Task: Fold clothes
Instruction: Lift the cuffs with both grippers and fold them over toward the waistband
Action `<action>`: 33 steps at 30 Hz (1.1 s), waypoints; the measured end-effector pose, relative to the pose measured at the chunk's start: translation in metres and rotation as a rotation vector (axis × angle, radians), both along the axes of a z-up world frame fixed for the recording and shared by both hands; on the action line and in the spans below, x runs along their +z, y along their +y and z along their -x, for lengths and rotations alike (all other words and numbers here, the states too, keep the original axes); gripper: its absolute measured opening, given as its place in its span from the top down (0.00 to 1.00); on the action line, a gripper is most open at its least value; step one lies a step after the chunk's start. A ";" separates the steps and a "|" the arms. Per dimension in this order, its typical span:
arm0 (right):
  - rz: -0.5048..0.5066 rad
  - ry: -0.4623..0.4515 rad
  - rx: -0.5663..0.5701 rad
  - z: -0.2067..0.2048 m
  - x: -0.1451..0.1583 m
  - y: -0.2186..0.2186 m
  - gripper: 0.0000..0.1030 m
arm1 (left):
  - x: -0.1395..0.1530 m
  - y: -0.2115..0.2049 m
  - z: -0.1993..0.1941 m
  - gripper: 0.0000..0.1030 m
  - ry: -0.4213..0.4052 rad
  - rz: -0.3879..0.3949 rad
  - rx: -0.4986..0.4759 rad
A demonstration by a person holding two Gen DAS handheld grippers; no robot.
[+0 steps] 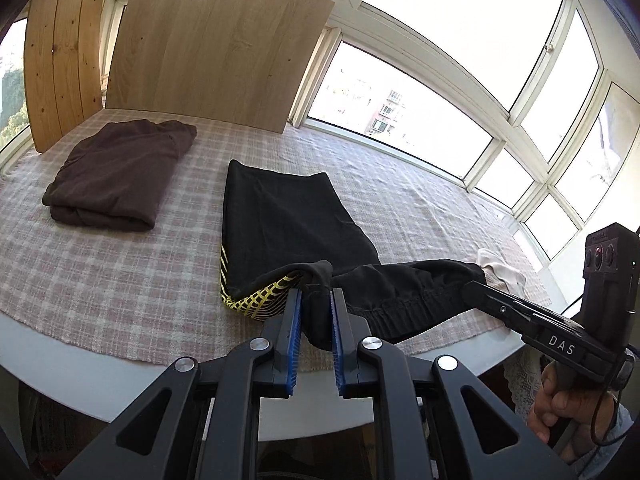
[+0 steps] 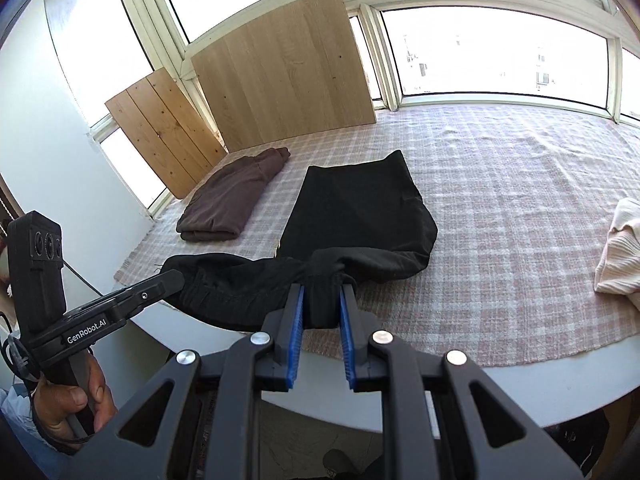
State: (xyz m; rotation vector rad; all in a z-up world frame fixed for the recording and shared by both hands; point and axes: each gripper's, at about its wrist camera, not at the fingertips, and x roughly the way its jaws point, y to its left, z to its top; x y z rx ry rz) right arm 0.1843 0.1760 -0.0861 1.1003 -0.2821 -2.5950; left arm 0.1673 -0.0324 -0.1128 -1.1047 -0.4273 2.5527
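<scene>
two grippers, l [image 1: 314,296] and r [image 2: 322,294], each pinch the near hem of the black garment [image 1: 288,216], raised off the plaid cloth [image 1: 120,280]; far half lies flat mid-table. step: fold in hand. next, prob.: carry hem over to far edge, level, w/o sag. brown garment [image 1: 120,176] already folded. labels: "das", "genrobot.ai".

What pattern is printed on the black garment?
Yellow web-like lines on the black garment, clearest in the left wrist view.
</scene>
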 end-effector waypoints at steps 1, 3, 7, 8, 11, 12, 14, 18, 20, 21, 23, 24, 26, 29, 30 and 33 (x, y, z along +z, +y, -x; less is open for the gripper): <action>-0.007 0.006 0.000 0.011 0.003 -0.001 0.84 | -0.001 0.000 0.012 0.88 -0.010 -0.004 0.004; -0.007 0.007 0.005 0.037 0.002 0.001 0.84 | -0.009 -0.001 0.038 0.88 -0.044 -0.018 0.016; 0.011 -0.026 0.017 0.092 -0.012 0.005 0.84 | -0.027 -0.004 0.090 0.88 -0.120 -0.057 0.056; 0.014 -0.040 0.020 0.105 -0.017 0.006 0.84 | -0.030 -0.005 0.101 0.88 -0.134 -0.053 0.066; 0.007 -0.067 0.035 0.142 -0.034 0.006 0.84 | -0.040 -0.005 0.135 0.88 -0.164 -0.047 0.082; 0.002 -0.075 0.038 0.152 -0.039 0.007 0.84 | -0.044 -0.005 0.146 0.88 -0.178 -0.050 0.087; 0.006 -0.097 0.040 0.172 -0.048 0.009 0.84 | -0.053 -0.005 0.167 0.88 -0.206 -0.057 0.098; -0.001 -0.142 0.023 0.201 -0.062 0.016 0.84 | -0.071 -0.001 0.199 0.88 -0.266 -0.059 0.093; 0.011 -0.165 0.003 0.212 -0.069 0.021 0.84 | -0.076 0.001 0.210 0.88 -0.279 -0.057 0.080; 0.022 -0.178 -0.009 0.217 -0.072 0.023 0.84 | -0.077 0.003 0.216 0.88 -0.284 -0.052 0.071; 0.046 -0.213 -0.038 0.226 -0.080 0.027 0.84 | -0.081 0.004 0.227 0.87 -0.306 -0.045 0.055; 0.055 -0.236 -0.049 0.229 -0.085 0.027 0.84 | -0.084 0.004 0.232 0.86 -0.324 -0.042 0.048; 0.072 -0.274 -0.063 0.235 -0.093 0.027 0.83 | -0.090 0.000 0.242 0.82 -0.368 -0.052 0.044; 0.083 -0.287 -0.093 0.247 -0.098 0.028 0.80 | -0.089 -0.010 0.258 0.69 -0.361 -0.063 0.064; 0.088 -0.285 -0.104 0.253 -0.099 0.028 0.80 | -0.089 -0.012 0.265 0.68 -0.352 -0.057 0.068; 0.085 -0.279 -0.122 0.271 -0.102 0.026 0.80 | -0.089 -0.014 0.286 0.67 -0.331 -0.037 0.074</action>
